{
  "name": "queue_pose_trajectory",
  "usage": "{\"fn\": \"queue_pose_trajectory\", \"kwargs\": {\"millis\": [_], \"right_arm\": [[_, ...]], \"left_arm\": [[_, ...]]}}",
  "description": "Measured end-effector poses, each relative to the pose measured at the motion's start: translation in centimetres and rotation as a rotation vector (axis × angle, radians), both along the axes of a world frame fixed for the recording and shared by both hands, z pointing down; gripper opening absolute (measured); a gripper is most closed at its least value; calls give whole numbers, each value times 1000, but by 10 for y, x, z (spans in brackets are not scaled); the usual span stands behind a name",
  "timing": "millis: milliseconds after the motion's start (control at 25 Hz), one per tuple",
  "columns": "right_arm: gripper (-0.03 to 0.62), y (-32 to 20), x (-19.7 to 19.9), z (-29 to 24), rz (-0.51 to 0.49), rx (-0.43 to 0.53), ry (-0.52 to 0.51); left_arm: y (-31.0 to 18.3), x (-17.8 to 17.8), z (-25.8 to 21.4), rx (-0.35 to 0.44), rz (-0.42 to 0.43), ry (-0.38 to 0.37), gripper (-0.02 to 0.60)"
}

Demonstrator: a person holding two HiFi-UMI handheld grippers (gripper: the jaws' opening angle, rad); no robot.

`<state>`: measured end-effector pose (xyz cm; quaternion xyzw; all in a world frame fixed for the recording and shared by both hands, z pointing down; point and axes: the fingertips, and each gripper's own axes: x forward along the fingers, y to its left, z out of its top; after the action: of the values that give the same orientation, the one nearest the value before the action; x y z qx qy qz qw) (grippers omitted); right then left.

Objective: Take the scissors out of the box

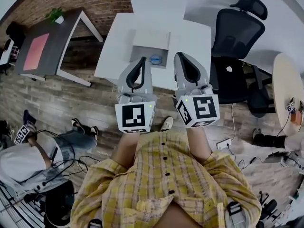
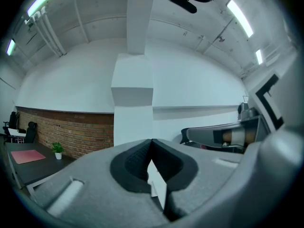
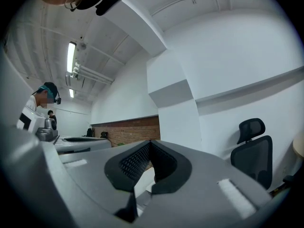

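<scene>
Left tongs (image 1: 142,61) and right tongs (image 1: 179,57) are both closed and empty. Between their tips, on the white table (image 1: 197,37), an open box (image 1: 151,42) holds blue scissors (image 1: 156,59).

Scissors (image 1: 156,59), blue: lying flat inside the box, towards its right. Box (image 1: 151,39), white: sitting open on the table (image 1: 197,37), lid lying back on the far side.

A white square-topped table (image 1: 192,37) stands on a dark wood-plank floor (image 1: 71,103). One item rests directly on the top: an open white cardboard box (image 1: 151,41), roughly central, its lid flap folded back toward the far edge.
</scene>
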<state>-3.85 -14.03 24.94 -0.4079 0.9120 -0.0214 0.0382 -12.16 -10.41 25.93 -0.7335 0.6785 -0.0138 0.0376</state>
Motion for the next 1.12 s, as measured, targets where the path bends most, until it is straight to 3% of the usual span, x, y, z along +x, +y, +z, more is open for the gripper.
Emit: {"fn": "queue_pose_trajectory", "kwargs": {"millis": [240,680,1120], "right_arm": [[5,-39,-1,9,-21,-6,-1],[5,-88,-33,31,16,-74,23],[5,-120,-48,87,92,-192,62]], "left_arm": [[-41,6,3,26,-18,5,3],[-99,-22,38,-102,84,-67,3],[-142,-39,90,-237,179,-123,3]]}}
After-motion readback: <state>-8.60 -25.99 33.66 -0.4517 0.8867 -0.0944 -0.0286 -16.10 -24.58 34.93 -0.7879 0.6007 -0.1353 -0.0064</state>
